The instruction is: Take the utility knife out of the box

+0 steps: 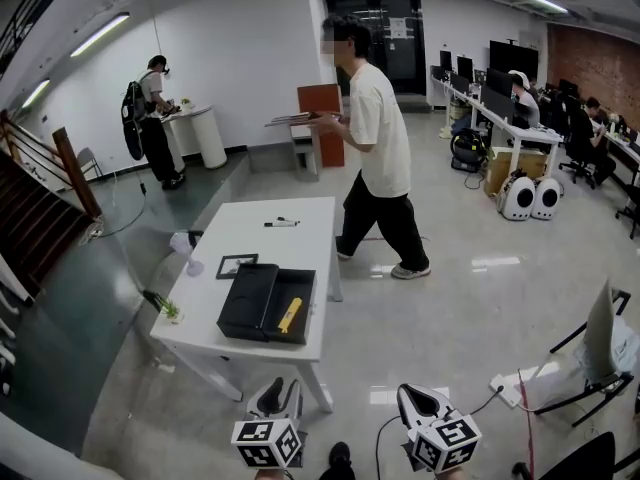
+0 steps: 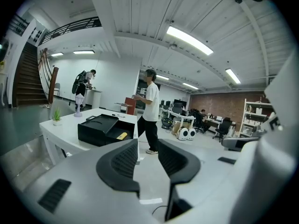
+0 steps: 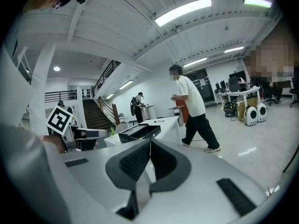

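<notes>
Left gripper (image 2: 147, 148): jaws stand apart, nothing between them. Right gripper (image 3: 150, 146): jaws pressed together, empty. Both are held clear of the white table (image 1: 300, 248). The yellow utility knife (image 1: 290, 314) lies inside the open black box (image 1: 245, 303) on that table.

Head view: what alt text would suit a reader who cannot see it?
An open black box holding a yellow knife sits on a white table in an office. The left tool and right tool show at the bottom edge, short of the table; a person walks behind.
</notes>
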Demonstrator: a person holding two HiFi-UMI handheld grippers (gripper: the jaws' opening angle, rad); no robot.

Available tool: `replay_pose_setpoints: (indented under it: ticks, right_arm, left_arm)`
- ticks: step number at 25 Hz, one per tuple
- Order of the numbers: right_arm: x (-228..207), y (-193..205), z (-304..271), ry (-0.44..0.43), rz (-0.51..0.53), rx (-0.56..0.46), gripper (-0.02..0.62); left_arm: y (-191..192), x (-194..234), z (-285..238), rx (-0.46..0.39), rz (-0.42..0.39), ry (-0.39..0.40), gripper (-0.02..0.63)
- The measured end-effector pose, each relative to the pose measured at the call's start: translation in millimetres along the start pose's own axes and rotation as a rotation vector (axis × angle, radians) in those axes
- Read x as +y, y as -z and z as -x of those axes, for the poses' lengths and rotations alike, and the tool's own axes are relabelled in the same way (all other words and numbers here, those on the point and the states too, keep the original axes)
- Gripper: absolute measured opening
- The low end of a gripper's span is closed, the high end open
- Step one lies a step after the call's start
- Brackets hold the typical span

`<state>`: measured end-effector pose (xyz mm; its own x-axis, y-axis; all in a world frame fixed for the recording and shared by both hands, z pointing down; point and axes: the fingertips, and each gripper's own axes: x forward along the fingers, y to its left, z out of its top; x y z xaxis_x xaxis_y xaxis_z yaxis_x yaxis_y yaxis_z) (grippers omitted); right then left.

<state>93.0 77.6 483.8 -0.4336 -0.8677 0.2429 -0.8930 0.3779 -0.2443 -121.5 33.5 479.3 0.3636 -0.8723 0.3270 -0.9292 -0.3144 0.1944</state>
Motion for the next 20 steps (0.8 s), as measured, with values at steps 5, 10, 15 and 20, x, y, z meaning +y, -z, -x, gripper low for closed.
replay_pose_setpoints:
  ticks: [5,10,15,20]
  right_arm:
    - [-6,-18,-50,0.012,-0.01,-0.002,0.002]
    - [-11,-32,-98,0.018,-0.027,0.008,0.002]
    - [-11,-41,-140,0.021,-0.032,0.012,0.002]
    - [-10,-47,-171,0.023,-0.026,0.012,0.002]
  left_arm:
    - [-23,31,-42,0.011,-0.004,0.011,0.109]
    - [-48,59,-79,0.019,-0.02,0.013,0.11]
    - [-57,85,-109,0.041,-0.033,0.024,0.112]
    - [-62,107,-133,0.054,-0.038,0.026,0.112]
